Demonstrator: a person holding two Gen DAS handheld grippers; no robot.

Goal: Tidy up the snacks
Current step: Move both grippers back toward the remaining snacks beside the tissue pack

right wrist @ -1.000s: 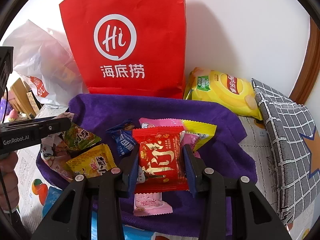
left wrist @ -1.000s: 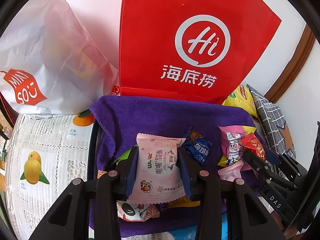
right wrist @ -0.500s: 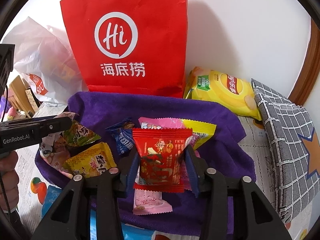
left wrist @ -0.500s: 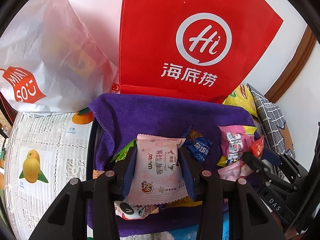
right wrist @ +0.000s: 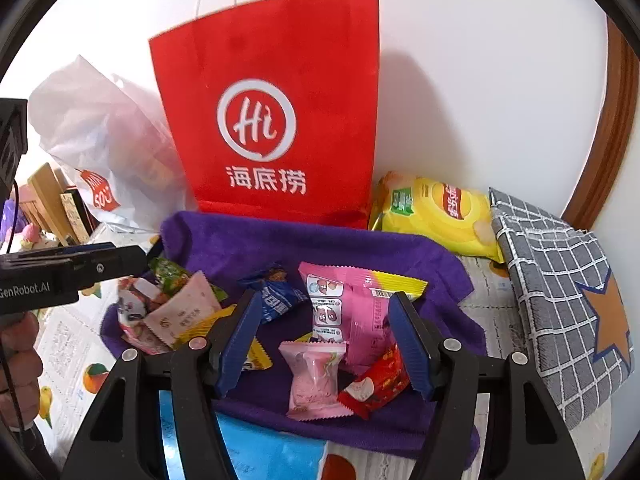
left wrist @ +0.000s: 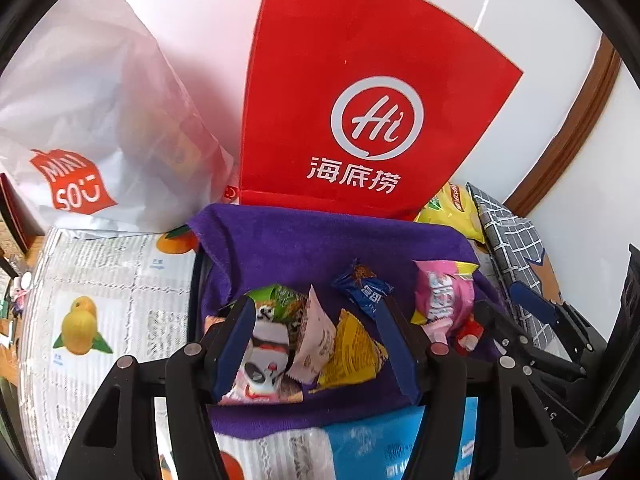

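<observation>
Purple cloth [left wrist: 320,240], yellow chip bag [left wrist: 452,212] half hidden

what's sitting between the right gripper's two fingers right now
In the right wrist view, the open right gripper frames a pale pink candy and a red snack packet, both lying loose on the purple towel.

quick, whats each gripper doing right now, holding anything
Left gripper: open, holding nothing; the pale pink snack packet lies loose between its fingers.
Right gripper: open, holding nothing; the red snack packet lies on the purple towel.
</observation>
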